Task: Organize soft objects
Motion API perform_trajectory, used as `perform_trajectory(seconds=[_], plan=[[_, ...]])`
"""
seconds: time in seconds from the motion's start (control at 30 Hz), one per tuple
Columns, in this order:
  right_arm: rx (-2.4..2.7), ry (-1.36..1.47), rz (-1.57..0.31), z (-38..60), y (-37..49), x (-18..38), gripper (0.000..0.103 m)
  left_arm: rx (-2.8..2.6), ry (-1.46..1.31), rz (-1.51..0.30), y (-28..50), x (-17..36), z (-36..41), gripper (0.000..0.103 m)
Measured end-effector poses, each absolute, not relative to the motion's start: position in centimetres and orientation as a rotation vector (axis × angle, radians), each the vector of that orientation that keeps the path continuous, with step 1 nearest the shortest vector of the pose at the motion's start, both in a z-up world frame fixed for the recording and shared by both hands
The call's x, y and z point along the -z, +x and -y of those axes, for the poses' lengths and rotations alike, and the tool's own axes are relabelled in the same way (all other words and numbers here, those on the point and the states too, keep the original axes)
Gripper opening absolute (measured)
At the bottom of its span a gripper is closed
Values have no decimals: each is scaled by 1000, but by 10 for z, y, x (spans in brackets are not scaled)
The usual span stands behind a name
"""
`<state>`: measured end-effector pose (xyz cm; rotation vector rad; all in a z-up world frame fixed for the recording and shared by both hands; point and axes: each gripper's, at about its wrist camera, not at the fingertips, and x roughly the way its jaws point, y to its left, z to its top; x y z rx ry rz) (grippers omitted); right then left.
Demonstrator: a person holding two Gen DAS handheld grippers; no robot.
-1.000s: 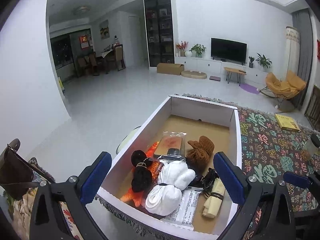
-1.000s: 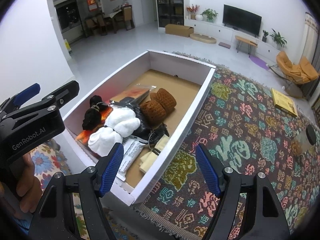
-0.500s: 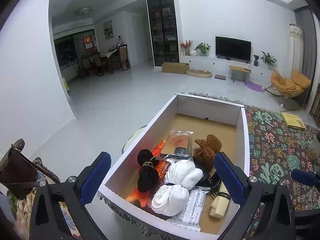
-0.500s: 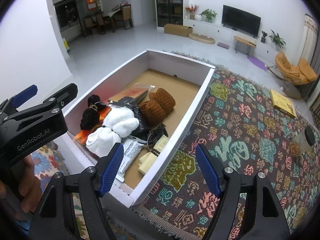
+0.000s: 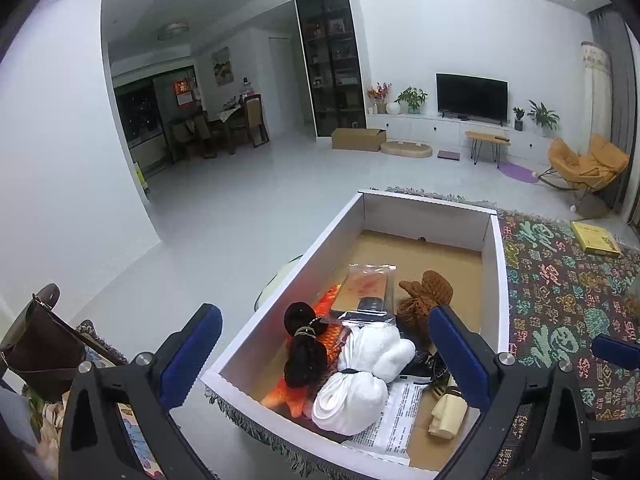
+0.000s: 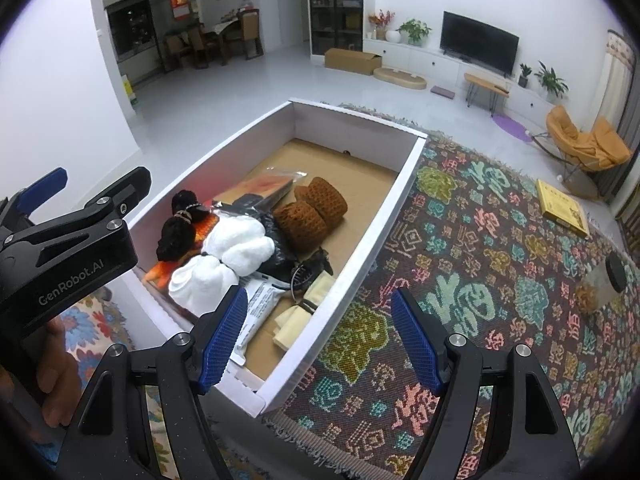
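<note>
A bundle of white rolled cloth is seen at the near end of the white-walled cardboard box, beside a black knotted bundle. Above it, the left gripper and right gripper are held with jaws apart, empty.

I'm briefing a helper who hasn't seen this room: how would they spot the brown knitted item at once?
Find the long white box lying on the patterned rug. Inside, the soft things are heaped at its near end; the brown knitted item sits at the far edge of that heap, before the bare cardboard floor. It is the only brown, ribbed, two-lobed bundle, next to the white bundles and a black bag.
</note>
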<state>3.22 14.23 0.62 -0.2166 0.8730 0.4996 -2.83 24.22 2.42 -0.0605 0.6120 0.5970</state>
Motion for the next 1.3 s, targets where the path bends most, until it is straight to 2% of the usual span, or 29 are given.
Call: perform_trajectory(seconds=[0.2,0.47,1.3], plan=[[-487,-215,-884,-151,37,-8,77,-589,-91,-611,-31,-26,-247,102],[-477,-259,-893,-178,38,-16,77,-552,-203,-725,-31,-20,-276,102],[-473,-280,-907,-188,41,-3,77,-610,-192,-683,-42,-16,-285,102]])
